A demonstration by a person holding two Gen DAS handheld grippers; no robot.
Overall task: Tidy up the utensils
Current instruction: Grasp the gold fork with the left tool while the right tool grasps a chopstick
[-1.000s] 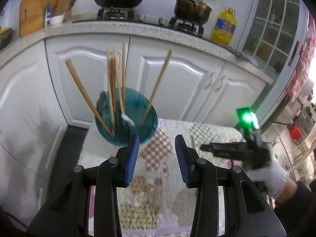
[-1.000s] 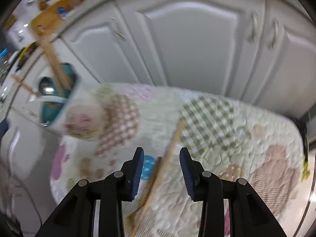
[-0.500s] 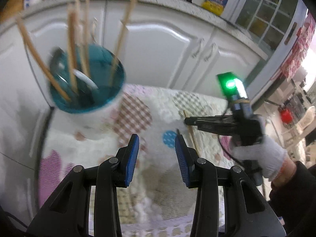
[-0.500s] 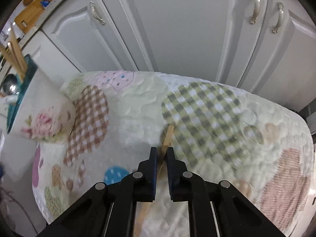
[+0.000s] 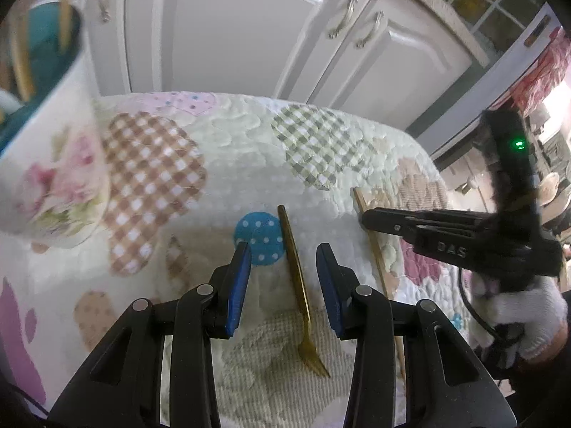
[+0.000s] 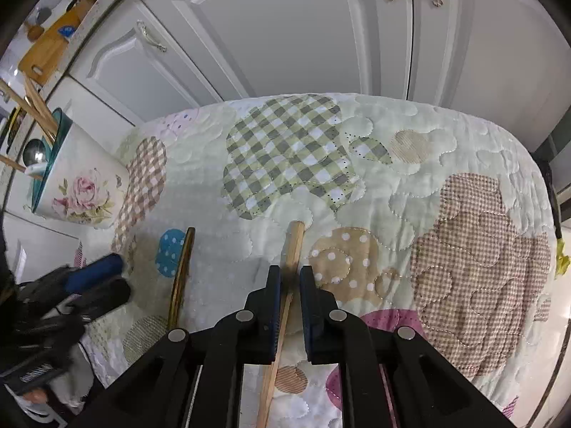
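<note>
Chopstick (image 6: 293,249) lies on the quilted counter (image 6: 446,164), pinched in our right gripper (image 6: 287,278), whose jaws are nearly closed on it; its lower end runs out of view. Left gripper (image 5: 282,278) jaws half open, straddling the gold fork (image 5: 298,285) without touching. Floral holder (image 6: 80,189) at left, partly cropped.

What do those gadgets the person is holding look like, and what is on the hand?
Each hand-held gripper is black plastic with two flat fingers that carry blue pads and round silver pins at the joints. This shows on the left hand-held gripper and the right hand-held gripper. In the left wrist view, the right one shows a small green light, raised lettering and a black cable. The hand wears a white knitted glove.
</note>
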